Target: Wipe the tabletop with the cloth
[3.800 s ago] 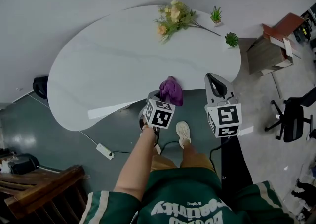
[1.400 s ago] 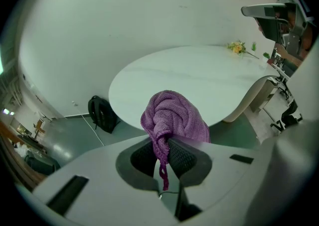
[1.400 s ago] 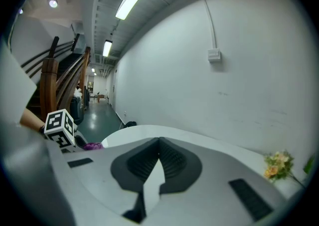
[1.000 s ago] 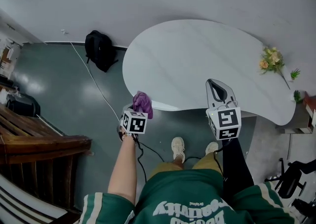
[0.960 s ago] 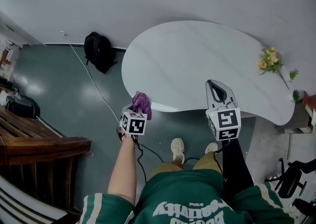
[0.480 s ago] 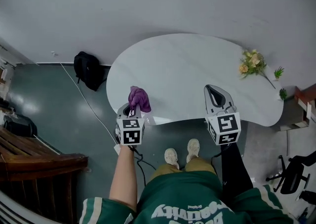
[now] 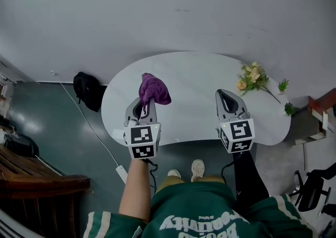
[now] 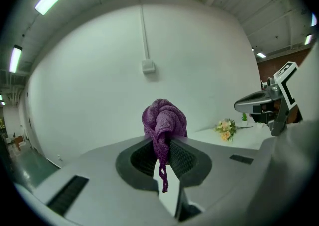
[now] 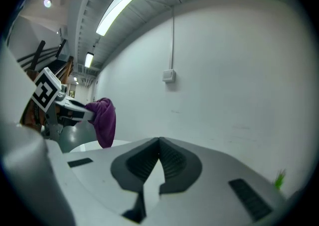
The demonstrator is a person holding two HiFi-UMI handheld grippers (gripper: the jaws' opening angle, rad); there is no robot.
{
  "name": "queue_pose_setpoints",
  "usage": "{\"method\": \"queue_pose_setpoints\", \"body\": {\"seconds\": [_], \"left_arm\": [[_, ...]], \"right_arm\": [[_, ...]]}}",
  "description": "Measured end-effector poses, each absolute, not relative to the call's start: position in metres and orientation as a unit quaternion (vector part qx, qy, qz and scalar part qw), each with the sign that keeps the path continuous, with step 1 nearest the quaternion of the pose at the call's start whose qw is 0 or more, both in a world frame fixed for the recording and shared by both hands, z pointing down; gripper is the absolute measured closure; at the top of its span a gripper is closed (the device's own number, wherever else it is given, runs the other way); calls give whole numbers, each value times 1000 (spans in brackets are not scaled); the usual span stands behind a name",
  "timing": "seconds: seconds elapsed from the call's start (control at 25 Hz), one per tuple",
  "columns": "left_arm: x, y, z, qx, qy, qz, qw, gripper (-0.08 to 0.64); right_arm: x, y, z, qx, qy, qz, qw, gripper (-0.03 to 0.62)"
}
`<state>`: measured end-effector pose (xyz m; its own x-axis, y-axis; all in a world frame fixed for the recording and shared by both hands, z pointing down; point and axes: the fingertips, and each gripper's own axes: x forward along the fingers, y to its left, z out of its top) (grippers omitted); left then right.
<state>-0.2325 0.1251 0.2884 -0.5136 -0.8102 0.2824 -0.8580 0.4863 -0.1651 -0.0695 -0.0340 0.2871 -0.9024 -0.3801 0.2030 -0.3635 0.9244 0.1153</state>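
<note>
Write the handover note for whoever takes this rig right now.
Grippers: left hand-held gripper shut on the cloth, bunched, held over the table's left part, apparently off the surface. The right hand-held gripper is shut and empty, near the front edge.
Also: flowers at the right end.
Done: cloth gripped.
Left: lower it and wipe the top, probably working round the flowers.

Purple cloth (image 7: 154, 89) of coarse knit; white tabletop (image 7: 194, 84) smooth, faintly veined, satin; grey floor (image 7: 52, 121) glossy
</note>
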Motion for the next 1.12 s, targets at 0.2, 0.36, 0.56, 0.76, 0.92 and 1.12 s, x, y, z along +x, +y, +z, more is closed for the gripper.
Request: {"method": "queue_pose_setpoints", "body": {"seconds": [0.2, 0.36, 0.56, 0.76, 0.92, 1.12], "left_arm": [[-215, 88, 255, 482, -865, 131, 41, 523], [-198, 71, 241, 476, -870, 127, 11, 523], [-177, 48, 240, 484, -864, 136, -1, 523], [-166, 37, 238, 490, -861, 134, -3, 523], [-162, 34, 238, 491, -862, 128, 0, 523], [-163, 33, 240, 486, -865, 128, 5, 523]], "right_arm": [[-57, -67, 279, 189, -976, -45, 98, 588], [-47, -82, 272, 189, -977, -52, 87, 588], [-35, -97, 268, 184, -979, -46, 70, 588], [-27, -104, 265, 180, -980, -53, 66, 588], [-22, -106, 266, 182, -979, -58, 69, 589], [-21, -103, 268, 176, -979, -80, 72, 589]]}}
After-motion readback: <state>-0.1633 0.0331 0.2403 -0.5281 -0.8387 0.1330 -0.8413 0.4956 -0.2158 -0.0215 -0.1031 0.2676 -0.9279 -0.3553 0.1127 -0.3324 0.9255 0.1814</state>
